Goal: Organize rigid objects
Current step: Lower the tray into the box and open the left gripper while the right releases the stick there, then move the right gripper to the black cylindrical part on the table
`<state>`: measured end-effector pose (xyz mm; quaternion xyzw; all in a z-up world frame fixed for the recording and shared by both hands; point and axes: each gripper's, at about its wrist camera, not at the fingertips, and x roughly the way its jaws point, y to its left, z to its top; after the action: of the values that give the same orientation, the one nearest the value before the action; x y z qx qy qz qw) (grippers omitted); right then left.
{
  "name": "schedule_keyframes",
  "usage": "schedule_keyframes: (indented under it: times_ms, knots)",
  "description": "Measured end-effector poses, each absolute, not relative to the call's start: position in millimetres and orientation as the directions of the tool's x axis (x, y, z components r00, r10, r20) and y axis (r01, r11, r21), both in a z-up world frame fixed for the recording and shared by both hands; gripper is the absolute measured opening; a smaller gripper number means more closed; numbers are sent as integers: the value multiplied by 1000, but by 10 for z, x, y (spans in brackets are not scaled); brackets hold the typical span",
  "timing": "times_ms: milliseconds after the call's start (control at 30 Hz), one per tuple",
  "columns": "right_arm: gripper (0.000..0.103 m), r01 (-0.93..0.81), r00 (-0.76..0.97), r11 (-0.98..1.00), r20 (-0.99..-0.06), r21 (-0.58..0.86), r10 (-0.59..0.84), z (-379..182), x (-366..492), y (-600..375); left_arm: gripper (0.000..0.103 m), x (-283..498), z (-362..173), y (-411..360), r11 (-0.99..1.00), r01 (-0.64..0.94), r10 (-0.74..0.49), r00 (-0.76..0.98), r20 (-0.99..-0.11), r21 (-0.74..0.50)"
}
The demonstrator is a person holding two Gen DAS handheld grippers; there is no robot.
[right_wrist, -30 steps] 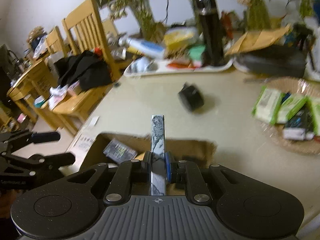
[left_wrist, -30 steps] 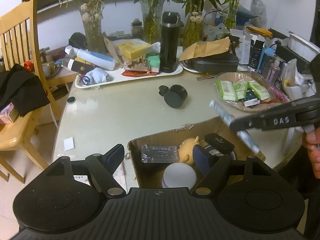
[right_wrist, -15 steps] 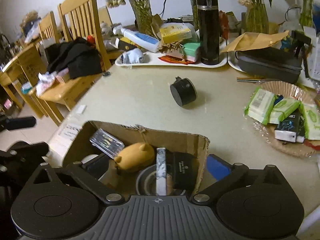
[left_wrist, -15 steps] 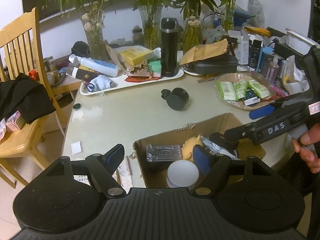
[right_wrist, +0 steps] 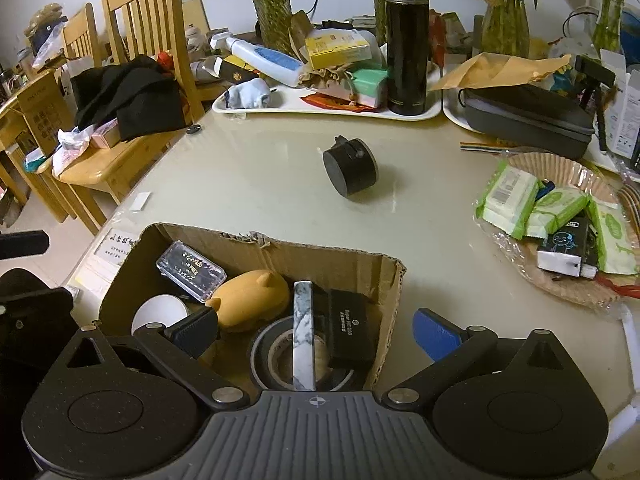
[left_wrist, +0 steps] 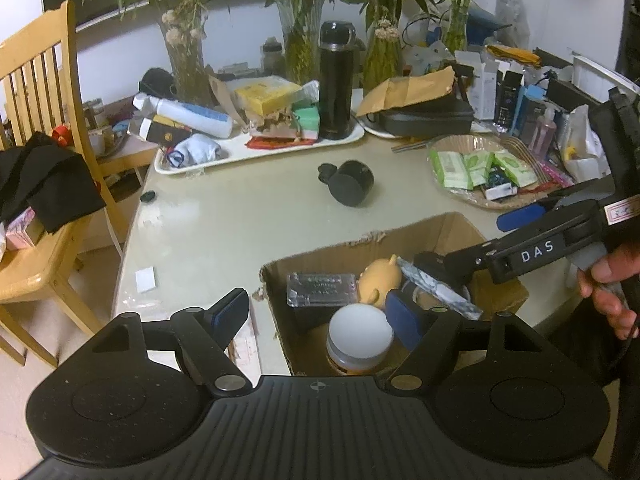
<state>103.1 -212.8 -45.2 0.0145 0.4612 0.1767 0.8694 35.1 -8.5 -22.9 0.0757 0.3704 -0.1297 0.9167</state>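
Note:
A cardboard box (right_wrist: 280,250) stands at the table's near edge; it also shows in the left wrist view (left_wrist: 452,226). In it lie a marbled flat bar (right_wrist: 303,336), a yellow pig figure (right_wrist: 250,298), a clear case (right_wrist: 190,268), a black box (right_wrist: 352,326), a tape roll (right_wrist: 264,356) and a white-lidded jar (left_wrist: 359,334). My right gripper (right_wrist: 316,330) is open over the box, the bar lying free between its fingers. My left gripper (left_wrist: 316,314) is open and empty at the box's near side. A black round object (right_wrist: 352,170) lies on the table beyond.
A white tray (right_wrist: 320,106) with a black flask (right_wrist: 406,36), bottles and packets stands at the back. A wicker basket (right_wrist: 560,280) of wipe packs is at right. A grey case (right_wrist: 528,114) sits back right. Wooden chairs (right_wrist: 132,80) stand left.
My right gripper came down over the box, opened and let go of the marbled bar, which now lies in the box. The left gripper stayed open.

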Motion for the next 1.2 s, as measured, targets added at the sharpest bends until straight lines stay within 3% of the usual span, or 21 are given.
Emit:
schedule_keyframes:
  times_ms: [1200]
  knots:
    - [103, -326, 551, 934, -774, 144, 312, -391, 1166, -2087, 75, 549, -283, -173, 950, 313, -215, 673, -707, 10]
